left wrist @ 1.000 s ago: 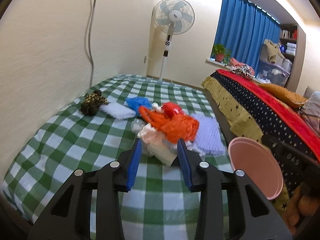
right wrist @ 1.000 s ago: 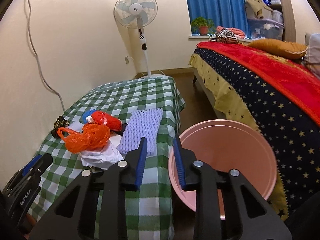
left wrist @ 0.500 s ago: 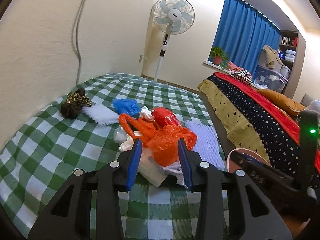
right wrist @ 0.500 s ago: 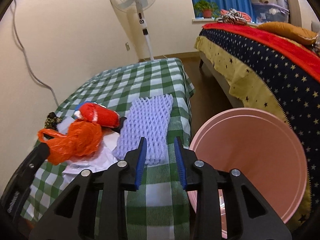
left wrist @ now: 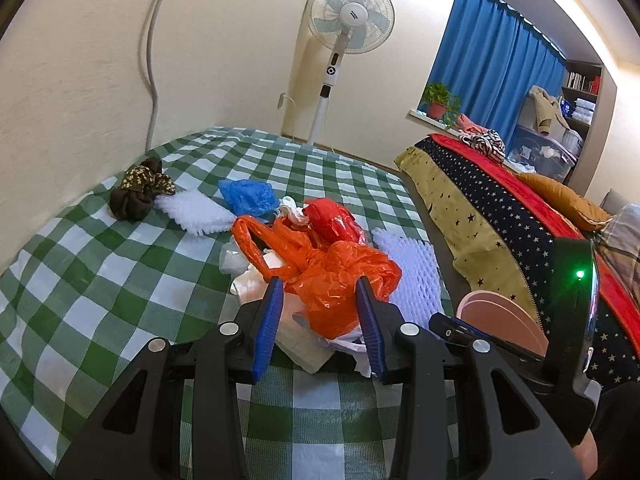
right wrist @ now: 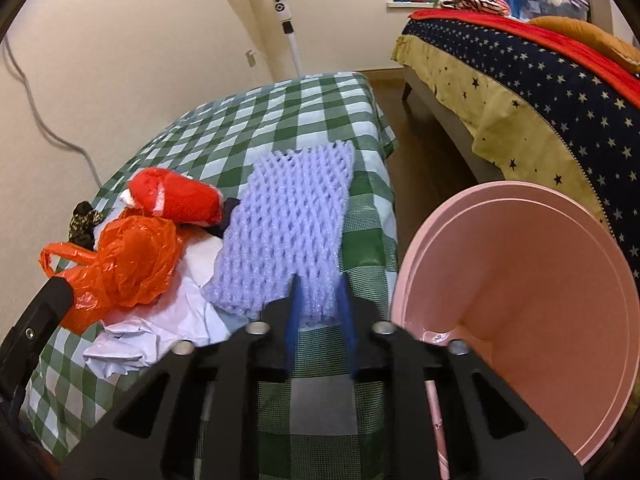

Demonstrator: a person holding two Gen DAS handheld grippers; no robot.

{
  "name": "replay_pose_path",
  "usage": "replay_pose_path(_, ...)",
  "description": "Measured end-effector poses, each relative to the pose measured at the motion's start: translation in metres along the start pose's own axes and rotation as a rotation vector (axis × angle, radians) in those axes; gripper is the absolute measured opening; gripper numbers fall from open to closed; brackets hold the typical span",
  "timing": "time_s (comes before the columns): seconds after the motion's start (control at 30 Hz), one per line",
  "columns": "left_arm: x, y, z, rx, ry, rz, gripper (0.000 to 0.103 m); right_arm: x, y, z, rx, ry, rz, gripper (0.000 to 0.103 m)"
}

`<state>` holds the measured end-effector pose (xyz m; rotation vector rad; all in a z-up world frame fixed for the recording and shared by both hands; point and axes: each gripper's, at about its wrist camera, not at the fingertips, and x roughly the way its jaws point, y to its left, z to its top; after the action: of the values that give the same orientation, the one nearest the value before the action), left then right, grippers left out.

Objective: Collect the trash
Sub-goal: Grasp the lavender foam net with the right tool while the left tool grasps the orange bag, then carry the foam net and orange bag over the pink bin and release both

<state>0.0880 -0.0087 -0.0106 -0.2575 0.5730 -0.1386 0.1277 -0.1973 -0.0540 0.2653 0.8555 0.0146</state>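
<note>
Trash lies heaped on the green checked tablecloth point(left wrist: 100, 300). My left gripper point(left wrist: 319, 282) is open, and a crumpled orange plastic bag point(left wrist: 340, 280) sits between its blue fingertips without being pressed. Behind the bag are a red packet point(left wrist: 332, 220), a blue bag point(left wrist: 248, 196) and a white foam net point(left wrist: 196, 212). My right gripper point(right wrist: 319, 284) is closing, with the near corner of the purple foam net point(right wrist: 292, 216) pinched between its pads. A pink bin point(right wrist: 520, 280) stands tilted just right of that gripper, mouth toward me.
Crumpled white paper point(right wrist: 160, 328) lies under the orange bag point(right wrist: 128, 264). A dark patterned cloth point(left wrist: 140, 192) sits at the table's far left. A bed with a star blanket point(right wrist: 540, 80) flanks the bin, and a standing fan point(left wrist: 344, 40) is against the wall.
The right gripper dropped forward onto the purple net's near end and its jaws narrowed around it. The left gripper moved in until the orange bag came between its fingertips.
</note>
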Motion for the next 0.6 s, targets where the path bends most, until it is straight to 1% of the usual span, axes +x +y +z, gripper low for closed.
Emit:
replay_pose_path(0.03,0.0,0.0,-0.001,0.002,0.003,0.0,0.036,0.0,0.001,0.0,-0.007,-0.001,0.003,0.011)
replay_pose_path(0.1,0.0,0.0,-0.001,0.008,0.013,-0.005,0.019,-0.003,0.003,0.0,-0.012,-0.008,0.008,0.01)
replay_pose_path(0.2,-0.004,0.002,0.001,0.01,0.005,0.002,0.013,-0.012,0.004,0.003,-0.023,-0.038,0.015,0.009)
replay_pose_path(0.6,-0.047,0.01,0.013,0.026,-0.077,0.047,0.009,-0.072,0.017,0.01,-0.104,-0.169,0.032,0.009)
